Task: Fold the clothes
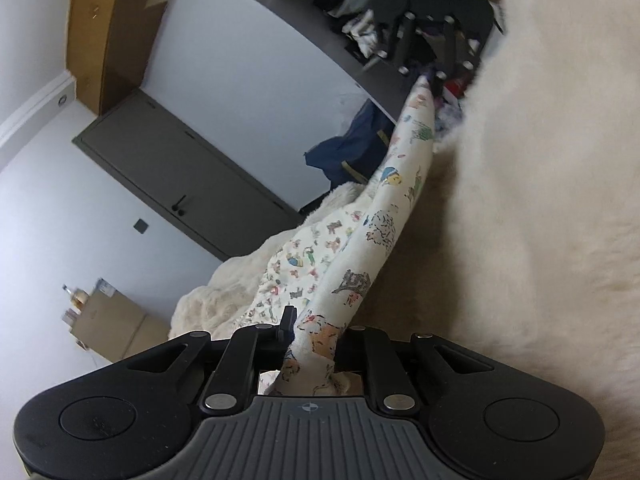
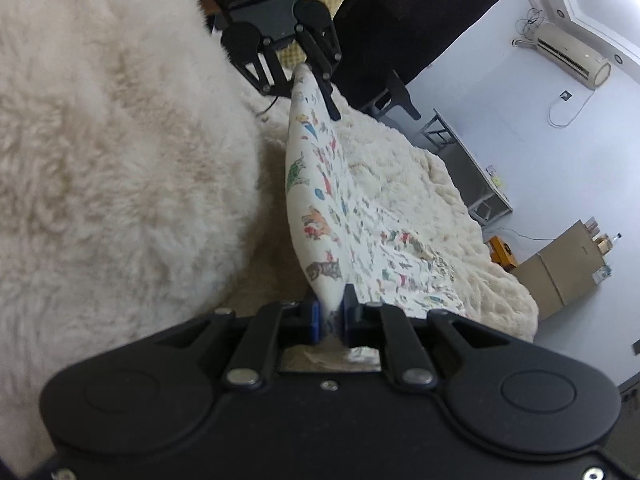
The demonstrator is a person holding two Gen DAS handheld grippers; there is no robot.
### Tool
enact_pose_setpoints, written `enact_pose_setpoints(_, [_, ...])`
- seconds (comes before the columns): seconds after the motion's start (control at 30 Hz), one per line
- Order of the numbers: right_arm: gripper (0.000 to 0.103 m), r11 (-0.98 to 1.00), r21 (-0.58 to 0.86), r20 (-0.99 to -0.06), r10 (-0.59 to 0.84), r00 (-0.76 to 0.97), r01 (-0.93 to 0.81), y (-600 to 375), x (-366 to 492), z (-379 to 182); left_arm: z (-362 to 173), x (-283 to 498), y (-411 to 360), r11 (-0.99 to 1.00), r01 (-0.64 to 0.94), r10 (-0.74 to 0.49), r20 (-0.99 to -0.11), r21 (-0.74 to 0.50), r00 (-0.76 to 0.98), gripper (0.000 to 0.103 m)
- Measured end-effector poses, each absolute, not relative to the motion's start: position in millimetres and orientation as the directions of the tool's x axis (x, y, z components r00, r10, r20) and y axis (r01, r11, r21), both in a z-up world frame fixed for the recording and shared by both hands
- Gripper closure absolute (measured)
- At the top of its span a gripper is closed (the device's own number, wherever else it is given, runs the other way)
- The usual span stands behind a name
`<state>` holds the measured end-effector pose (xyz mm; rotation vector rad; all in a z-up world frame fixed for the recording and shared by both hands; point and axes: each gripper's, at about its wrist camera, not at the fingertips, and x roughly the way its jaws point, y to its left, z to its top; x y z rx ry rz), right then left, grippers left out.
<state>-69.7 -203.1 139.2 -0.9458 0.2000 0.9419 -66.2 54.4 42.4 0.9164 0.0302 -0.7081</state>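
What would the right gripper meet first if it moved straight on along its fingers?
Probably the printed cloth itself, stretched taut from the right gripper to the left gripper beyond; depth is unclear.

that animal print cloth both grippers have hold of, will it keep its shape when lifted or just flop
Probably flops: the animal print cloth is pulled into a taut edge between the right gripper and left gripper, while the rest drapes onto the fluffy blanket. It looks thin and light, so likely easy to lift.

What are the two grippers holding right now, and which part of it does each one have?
Both hold one printed cloth by the same edge, pulled taut between them: the left gripper pinches one end, the right gripper the other. The rest trails on the fluffy blanket.
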Motion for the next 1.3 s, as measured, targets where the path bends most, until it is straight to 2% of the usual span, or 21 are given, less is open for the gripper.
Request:
enact_pose_setpoints(0.17, [0.094, 0.389, -0.526, -0.422, 0.653, 0.629, -0.757, -223.5, 5.1, 173.8, 86.4, 13.8, 52.1, 0.486, 0.579, -0.55, -0.285, 0.655, 0.785, 0.089])
enact_pose_setpoints(0.27, [0.094, 0.507, -0.468, -0.38, 0.624, 0.683, -0.724, -231.5, 74.7, 195.7, 104.8, 77.5, 42.6, 0.52, 0.571, -0.497, -0.319, 0.635, 0.807, 0.089])
enact_pose_setpoints(0.47, [0.093, 0.648, -0.362, -0.455, 0.505, 0.733, -0.671, -227.0, 214.9, 207.7, 105.7, 204.8, 21.6, 0.569, 0.582, -0.371, -0.451, 0.581, 0.812, 0.089])
enact_pose_setpoints(0.53, [0.091, 0.684, -0.337, -0.48, 0.465, 0.743, -0.646, -226.9, 243.0, 199.1, 94.1, 243.0, 13.8, 0.608, 0.579, -0.321, -0.499, 0.543, 0.805, 0.078])
enact_pose_setpoints(0.57, [0.079, 0.728, -0.322, -0.497, 0.414, 0.763, -0.605, -225.1, 265.1, 189.0, 86.2, 251.5, 12.9, 0.63, 0.569, -0.3, -0.509, 0.529, 0.807, 0.065])
enact_pose_setpoints(0.6, [0.063, 0.759, -0.322, -0.51, 0.365, 0.779, -0.566, -223.5, 277.7, 179.5, 78.5, 256.6, 13.8, 0.656, 0.555, -0.277, -0.52, 0.511, 0.808, 0.056])
enact_pose_setpoints(0.63, [0.059, 0.777, -0.329, -0.531, 0.318, 0.786, -0.537, -224.3, 287.2, 170.8, 70.8, 261.6, 14.7, 0.682, 0.539, -0.254, -0.531, 0.494, 0.808, 0.056])
enact_pose_setpoints(0.67, [0.06, 0.797, -0.347, -0.562, 0.245, 0.79, -0.494, -223.6, 297.9, 155.8, 63.0, 266.7, 15.7, 0.707, 0.523, -0.232, -0.543, 0.476, 0.807, 0.057])
enact_pose_setpoints(0.73, [0.06, 0.807, -0.376, -0.568, 0.187, 0.802, -0.455, -225.2, 296.4, 139.7, 48.9, 274.8, 19.3, 0.758, 0.489, -0.196, -0.563, 0.433, 0.803, 0.057])
enact_pose_setpoints(0.83, [0.056, 0.86, -0.295, -0.55, 0.202, 0.81, -0.415, -246.5, 265.0, 129.0, 50.5, 249.6, 54.8, 0.853, 0.48, -0.313, -0.537, 0.204, 0.784, 0.055])
enact_pose_setpoints(0.9, [0.041, 0.904, -0.151, -0.554, 0.257, 0.792, -0.399, -261.0, 247.1, 127.9, 48.4, 234.3, 86.8, 0.879, 0.467, -0.446, -0.509, -0.095, 0.736, 0.028])
enact_pose_setpoints(0.93, [0.038, 0.915, -0.074, -0.554, 0.293, 0.779, -0.396, -266.4, 240.2, 125.0, 47.8, 236.8, 90.7, 0.875, 0.458, -0.471, -0.503, -0.16, 0.724, 0.024])
enact_pose_setpoints(1.0, [0.036, 0.902, 0.19, -0.527, 0.426, 0.735, -0.387, -286.1, 213.3, 113.7, 31.9, 241.6, 105.3, 0.853, 0.413, -0.521, -0.491, -0.317, 0.698, 0.023])
enact_pose_setpoints(1.03, [0.034, 0.887, 0.261, -0.505, 0.461, 0.73, -0.38, -293.9, 201.4, 109.3, 26.6, 248.4, 107.2, 0.847, 0.39, -0.529, -0.489, -0.362, 0.694, 0.023])
enact_pose_setpoints(1.1, [0.033, 0.823, 0.449, -0.448, 0.543, 0.71, -0.347, -305.0, 185.6, 93.2, 2.0, 261.9, 116.8, 0.791, 0.297, -0.574, -0.483, -0.534, 0.661, 0.026])
enact_pose_setpoints(1.13, [0.033, 0.779, 0.536, -0.415, 0.578, 0.702, -0.325, -309.6, 178.7, 84.4, -2.5, 260.5, 115.2, 0.769, 0.304, -0.601, -0.474, -0.562, 0.644, 0.029])
enact_pose_setpoints(1.17, [0.034, 0.74, 0.6, -0.391, 0.603, 0.695, -0.304, -310.6, 175.9, 74.5, -6.9, 259.0, 113.6, 0.746, 0.31, -0.626, -0.463, -0.59, 0.627, 0.04])
enact_pose_setpoints(1.2, [0.041, 0.722, 0.623, -0.381, 0.617, 0.689, -0.302, -309.6, 176.3, 69.2, -11.4, 257.6, 112.0, 0.721, 0.315, -0.652, -0.451, -0.617, 0.61, 0.062])
enact_pose_setpoints(1.23, [0.049, 0.703, 0.645, -0.37, 0.631, 0.682, -0.3, -308.7, 176.6, 63.9, -14.9, 255.9, 110.1, 0.704, 0.319, -0.669, -0.442, -0.634, 0.597, 0.075])
enact_pose_setpoints(1.27, [0.076, 0.686, 0.663, -0.358, 0.642, 0.678, -0.3, -307.9, 176.9, 60.1, -13.5, 253.0, 107.2, 0.722, 0.326, -0.655, -0.45, -0.61, 0.608, 0.085])
enact_pose_setpoints(1.3, [0.086, 0.676, 0.671, -0.345, 0.647, 0.68, -0.303, -307.9, 176.8, 61.0, -12.2, 249.9, 106.3, 0.722, 0.337, -0.655, -0.44, -0.604, 0.614, 0.09])
